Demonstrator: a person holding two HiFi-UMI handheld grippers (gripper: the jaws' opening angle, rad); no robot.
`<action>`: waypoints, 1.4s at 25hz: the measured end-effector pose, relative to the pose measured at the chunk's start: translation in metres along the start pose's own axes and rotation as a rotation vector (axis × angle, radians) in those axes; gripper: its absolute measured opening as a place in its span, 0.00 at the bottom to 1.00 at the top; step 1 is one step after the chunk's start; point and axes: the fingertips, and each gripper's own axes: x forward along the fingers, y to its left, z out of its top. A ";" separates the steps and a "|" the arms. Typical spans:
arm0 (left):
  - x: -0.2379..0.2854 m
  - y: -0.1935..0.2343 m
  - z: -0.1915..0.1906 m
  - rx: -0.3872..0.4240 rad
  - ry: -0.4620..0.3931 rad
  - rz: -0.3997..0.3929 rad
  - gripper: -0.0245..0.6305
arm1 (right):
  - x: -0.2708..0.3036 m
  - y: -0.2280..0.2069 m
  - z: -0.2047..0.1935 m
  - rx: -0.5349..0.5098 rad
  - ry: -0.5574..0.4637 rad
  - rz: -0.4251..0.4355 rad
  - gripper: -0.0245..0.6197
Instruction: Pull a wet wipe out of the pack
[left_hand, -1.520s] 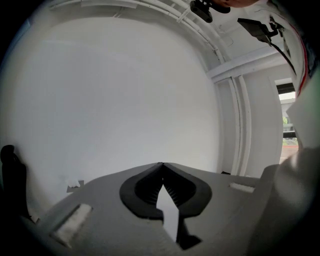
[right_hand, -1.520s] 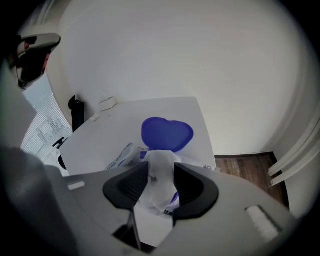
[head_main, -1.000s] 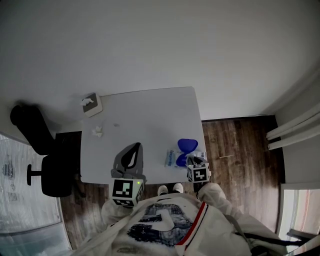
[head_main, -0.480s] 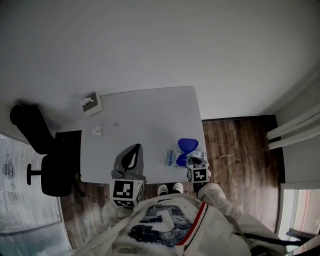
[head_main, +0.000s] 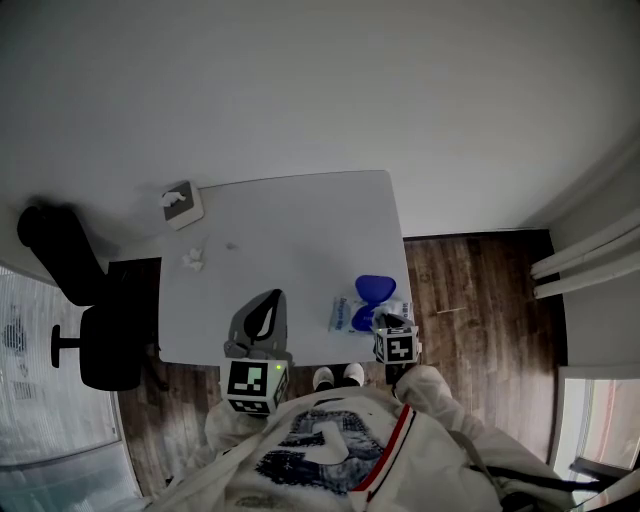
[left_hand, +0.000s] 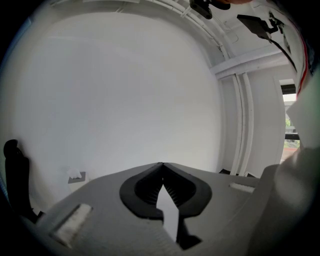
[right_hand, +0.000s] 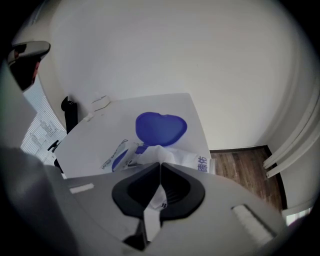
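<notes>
The wet wipe pack (head_main: 352, 315) lies at the front right of the grey table (head_main: 290, 225), its blue lid (head_main: 375, 289) flipped open. In the right gripper view the blue lid (right_hand: 160, 128) stands behind the pack (right_hand: 119, 156), and a white wipe (right_hand: 167, 151) rises out of its opening. My right gripper (right_hand: 160, 164) is shut on that wipe, with white sheet showing between the jaws. In the head view the right gripper (head_main: 381, 321) sits right over the pack. My left gripper (head_main: 269, 294) hovers above the table's front left, apart from the pack. Its jaws (left_hand: 162, 164) are shut with nothing in them.
A grey tissue box (head_main: 181, 205) stands at the table's far left corner, with a crumpled tissue (head_main: 192, 261) nearer. A black office chair (head_main: 88, 325) is left of the table. Wooden floor (head_main: 480, 300) lies to the right, and the person's shoes (head_main: 335, 377) are at the front edge.
</notes>
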 end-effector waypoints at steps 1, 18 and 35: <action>0.000 0.000 0.000 -0.001 0.000 0.000 0.04 | -0.001 0.000 0.001 -0.001 -0.002 0.001 0.05; 0.014 -0.018 -0.004 -0.003 0.011 -0.084 0.04 | -0.025 -0.008 0.014 0.086 -0.089 -0.002 0.06; 0.019 -0.037 0.001 0.004 -0.022 -0.141 0.04 | -0.082 -0.011 0.055 0.088 -0.262 -0.032 0.06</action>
